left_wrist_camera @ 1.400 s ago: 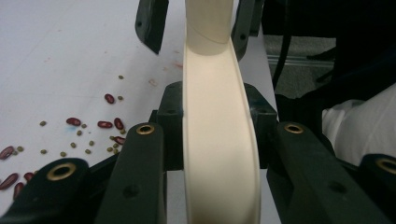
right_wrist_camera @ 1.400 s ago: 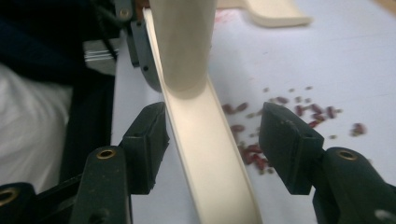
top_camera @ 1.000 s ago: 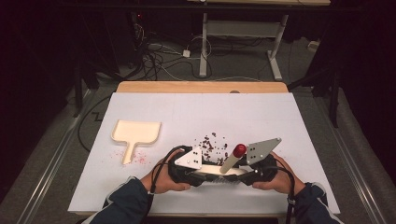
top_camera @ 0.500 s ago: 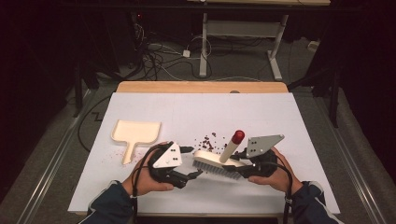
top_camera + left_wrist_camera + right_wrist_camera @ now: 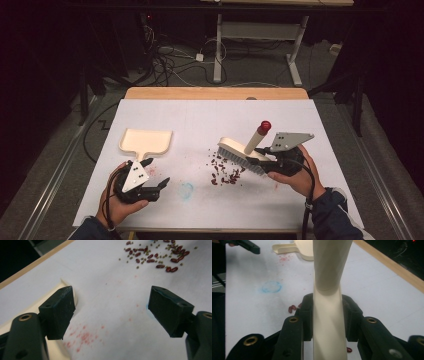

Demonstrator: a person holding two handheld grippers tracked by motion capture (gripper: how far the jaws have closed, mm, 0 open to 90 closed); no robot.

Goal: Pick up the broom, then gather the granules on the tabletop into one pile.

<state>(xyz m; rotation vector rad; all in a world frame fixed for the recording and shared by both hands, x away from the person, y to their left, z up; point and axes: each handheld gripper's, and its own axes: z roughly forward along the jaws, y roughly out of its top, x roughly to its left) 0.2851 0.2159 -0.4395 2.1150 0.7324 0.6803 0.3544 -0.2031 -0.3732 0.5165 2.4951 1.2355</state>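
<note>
- The right gripper [image 5: 267, 164] clamps both jaws on the cream handle of a brush [image 5: 243, 152], whose bristles rest at the edge of scattered red beans [image 5: 226, 171].
- The left gripper [image 5: 156, 175] hovers near the table's front left with its jaws spread wide and empty.
- A cream dustpan [image 5: 145, 142] lies flat just beyond the left gripper, on the white table [image 5: 210, 120].

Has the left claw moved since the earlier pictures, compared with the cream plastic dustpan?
Yes. The left claw has moved left, away from the cream brush, and is now open just below the cream plastic dustpan.
</note>
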